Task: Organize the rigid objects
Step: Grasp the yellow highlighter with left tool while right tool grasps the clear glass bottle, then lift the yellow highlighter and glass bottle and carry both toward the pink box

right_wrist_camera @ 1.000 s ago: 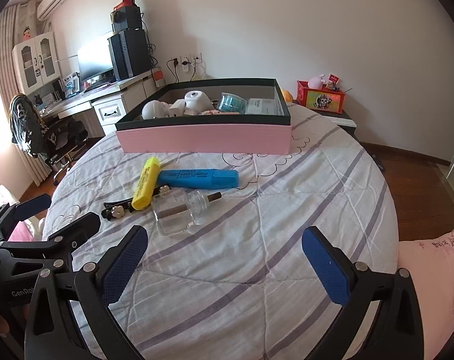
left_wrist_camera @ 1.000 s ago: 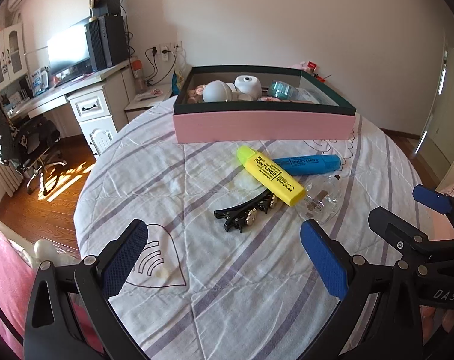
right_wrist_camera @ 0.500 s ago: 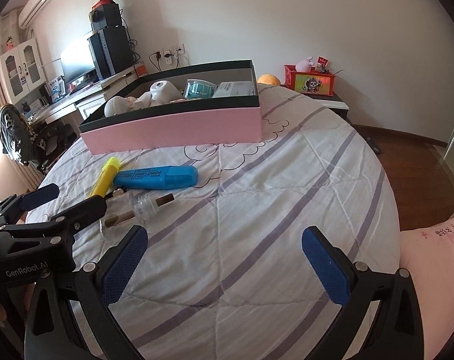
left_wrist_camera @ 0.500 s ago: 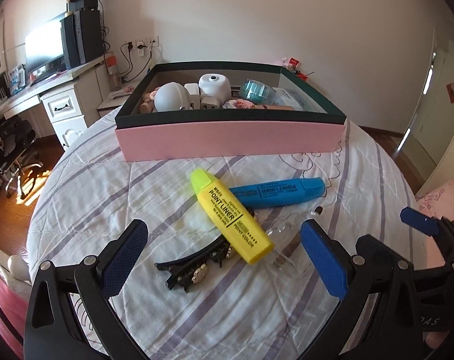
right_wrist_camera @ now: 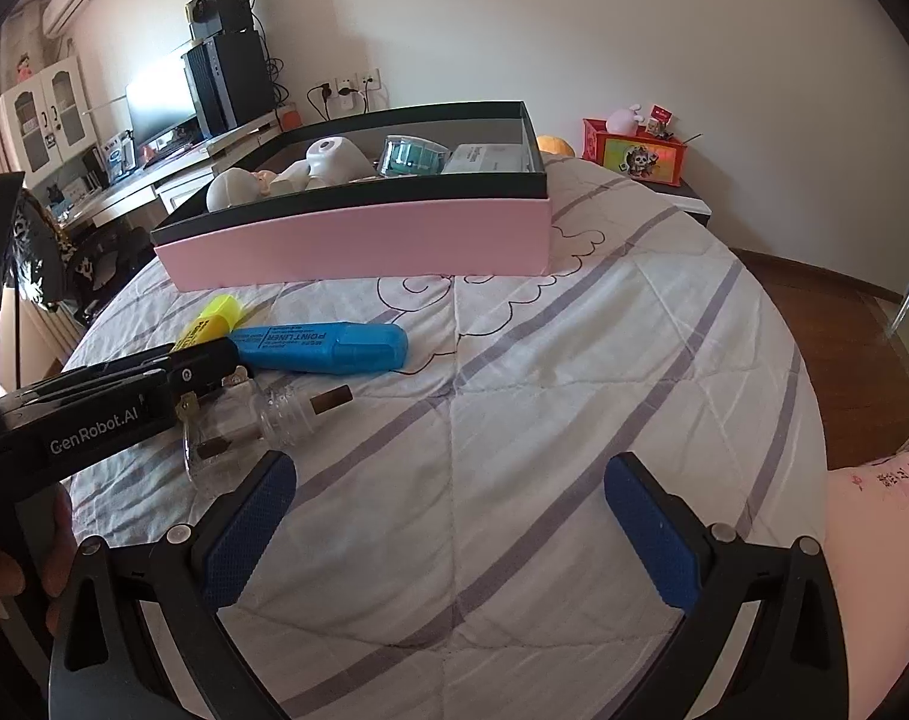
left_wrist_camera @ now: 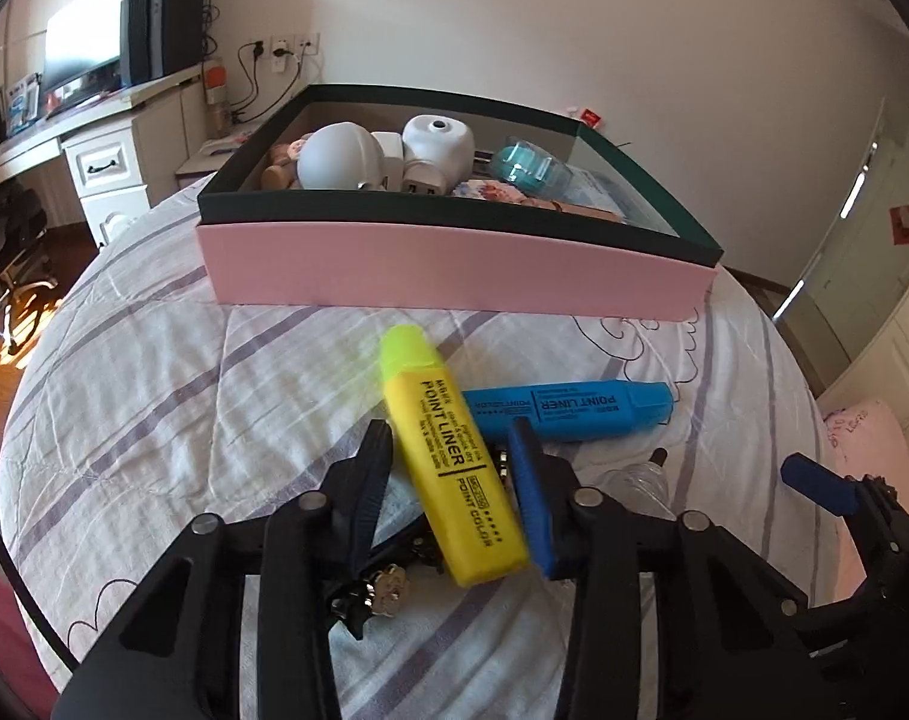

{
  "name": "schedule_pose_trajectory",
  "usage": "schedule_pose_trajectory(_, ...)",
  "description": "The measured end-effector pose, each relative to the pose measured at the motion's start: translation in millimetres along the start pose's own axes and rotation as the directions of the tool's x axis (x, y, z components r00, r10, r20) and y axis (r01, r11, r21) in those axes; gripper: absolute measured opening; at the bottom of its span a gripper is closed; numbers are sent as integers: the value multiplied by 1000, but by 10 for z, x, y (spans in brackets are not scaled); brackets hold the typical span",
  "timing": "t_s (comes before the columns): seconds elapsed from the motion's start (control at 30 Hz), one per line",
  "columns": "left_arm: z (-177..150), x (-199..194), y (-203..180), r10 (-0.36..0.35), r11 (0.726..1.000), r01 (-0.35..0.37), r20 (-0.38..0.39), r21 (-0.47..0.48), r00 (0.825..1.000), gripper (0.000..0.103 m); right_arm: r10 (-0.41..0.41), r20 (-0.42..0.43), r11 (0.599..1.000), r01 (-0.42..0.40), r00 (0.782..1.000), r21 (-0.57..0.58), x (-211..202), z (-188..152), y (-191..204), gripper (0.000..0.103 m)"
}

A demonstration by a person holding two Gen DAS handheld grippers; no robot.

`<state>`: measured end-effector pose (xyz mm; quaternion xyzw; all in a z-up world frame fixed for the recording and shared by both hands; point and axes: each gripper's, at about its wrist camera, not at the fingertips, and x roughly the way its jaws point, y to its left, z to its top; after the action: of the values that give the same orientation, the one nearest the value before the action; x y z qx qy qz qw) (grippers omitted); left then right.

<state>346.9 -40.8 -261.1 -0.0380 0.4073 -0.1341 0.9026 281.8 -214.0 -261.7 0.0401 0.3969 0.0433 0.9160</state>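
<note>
Yellow highlighter (left_wrist_camera: 451, 462) — clamped across its lower body by the left gripper (left_wrist_camera: 451, 468), blue pads pressed on both long sides. Long axis runs away from the camera, cap end tilted toward the pink box (left_wrist_camera: 454, 267) and slightly left; printed face up. Blue highlighter (left_wrist_camera: 568, 411) lies on the striped bedspread (left_wrist_camera: 154, 396) crosswise behind it, long axis left-right, cap toward the bed's right edge. Black hair clip (left_wrist_camera: 388, 570) sits under the left gripper, partly hidden. Small glass bottle (right_wrist_camera: 262, 423) lies on its side just beside the blue highlighter. Box sits toward the bed's far edge, already holding several items. Right gripper (right_wrist_camera: 445, 516) — jaws spread wide over bare bedspread, holding nothing.
</note>
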Motion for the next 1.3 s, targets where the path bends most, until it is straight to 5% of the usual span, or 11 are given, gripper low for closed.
schedule_pose_trajectory(0.1,-8,-77,33,-5,1000,5,13,-2,1000,26,19,-10,1000,-19,1000,-21,14,22,98,103)
schedule_pose_trajectory(0.47,-205,-467,430,57,998,-56,36,-28,998,26,102,-79,991,-108,992,-82,195,103,541,103)
schedule_pose_trajectory(0.67,-338,-461,609,84,995,-83,4,-48,996,28,72,-118,987,-88,990,-138,394,177,719,103)
schedule_pose_trajectory(0.9,-310,-306,570,94,995,-94,3,-28,996,31,78,-99,978,-96,992,-188,376,167,789,61)
schedule_pose_trajectory(1.3,-315,-654,344,79,997,-81,94,18,992,27,147,8,982,-145,989,-118,74,111,641,61)
